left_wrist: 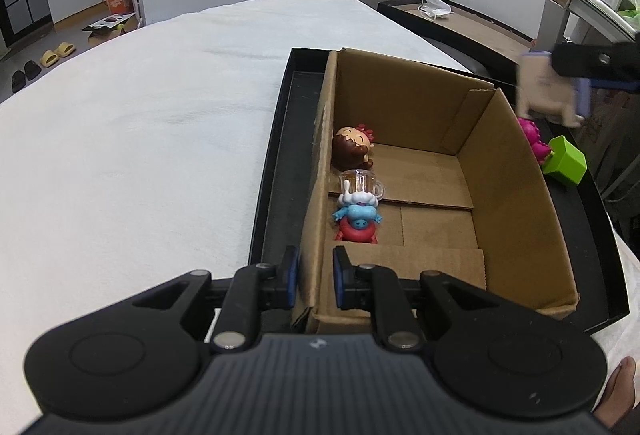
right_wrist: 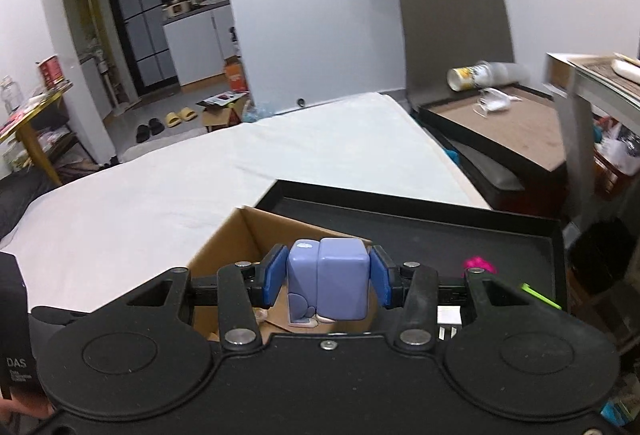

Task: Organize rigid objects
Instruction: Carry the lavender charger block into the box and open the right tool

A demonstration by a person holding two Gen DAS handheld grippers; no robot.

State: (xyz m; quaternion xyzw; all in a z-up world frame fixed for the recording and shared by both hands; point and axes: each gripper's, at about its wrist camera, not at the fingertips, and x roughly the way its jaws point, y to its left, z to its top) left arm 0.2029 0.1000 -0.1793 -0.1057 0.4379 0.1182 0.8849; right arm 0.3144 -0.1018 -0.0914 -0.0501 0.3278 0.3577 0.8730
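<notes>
Against the near-left corner of the cardboard box (left_wrist: 516, 195) I had the left gripper (left_wrist: 316, 277) set with its blue pads one on either side of the box's left wall — one pad outside, one inside, a narrow gap between them. I could not tell whether the pads were pressing the cardboard or merely flanking it. That box sat inside a shallow black tray (left_wrist: 276, 163) lying on the white bedsheet (left_wrist: 140, 139).

Along the box's left wall, on its floor, three toys lay in a row: a brown-haired doll figure (left_wrist: 354, 151) farthest from my left gripper, a clear little mug (left_wrist: 360, 182) next, and a blue-and-red figure (left_wrist: 357, 221) nearest, the mug touching its white top. Outside the box's right wall, on the tray, a pink toy (left_wrist: 534, 139) and a green block (left_wrist: 566, 160) lay just beside each other.

Above the box's right side, my right gripper (right_wrist: 326, 277) had its fingers closed snugly on a lavender block-shaped figure (right_wrist: 328, 281), one pad pressed on each flank. In the left wrist view the same figure (left_wrist: 546, 95) appeared blurred, beige underneath, hanging in the air beyond the box's far right corner — clear of the cardboard and the tray. From the right wrist camera I saw the open box (right_wrist: 240, 239) directly below the held figure.
</notes>
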